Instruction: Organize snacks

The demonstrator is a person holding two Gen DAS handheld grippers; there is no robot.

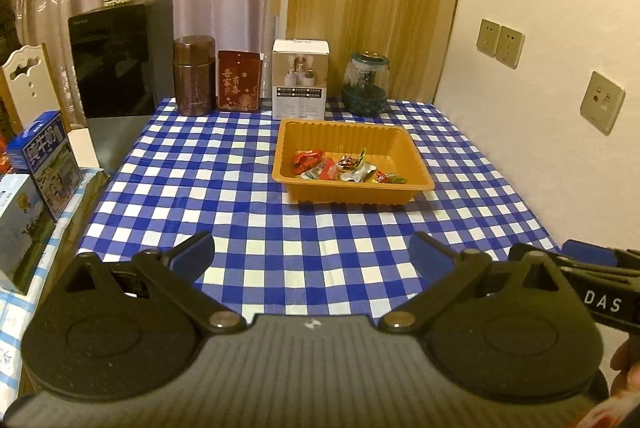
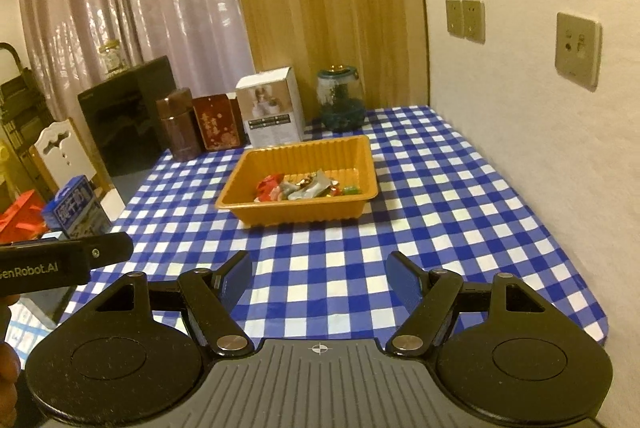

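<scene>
Item: wrapped snacks (image 1: 344, 169), small, light, crinkly, slippery; heaped in orange tray (image 1: 416, 183) mid-desk (image 1: 224, 187). Pinch one by its twisted wrapper end. Tray: thin, flexible. Left hand-held gripper (image 1: 312, 254) and right hand-held gripper (image 2: 320, 278): released, empty, well short of tray.

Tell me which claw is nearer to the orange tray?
Right, by a little, I judge. The right claw hangs open with the orange tray ahead, slightly to its left. The left claw hangs open farther back, the tray ahead to its right. Neither touches it.
</scene>
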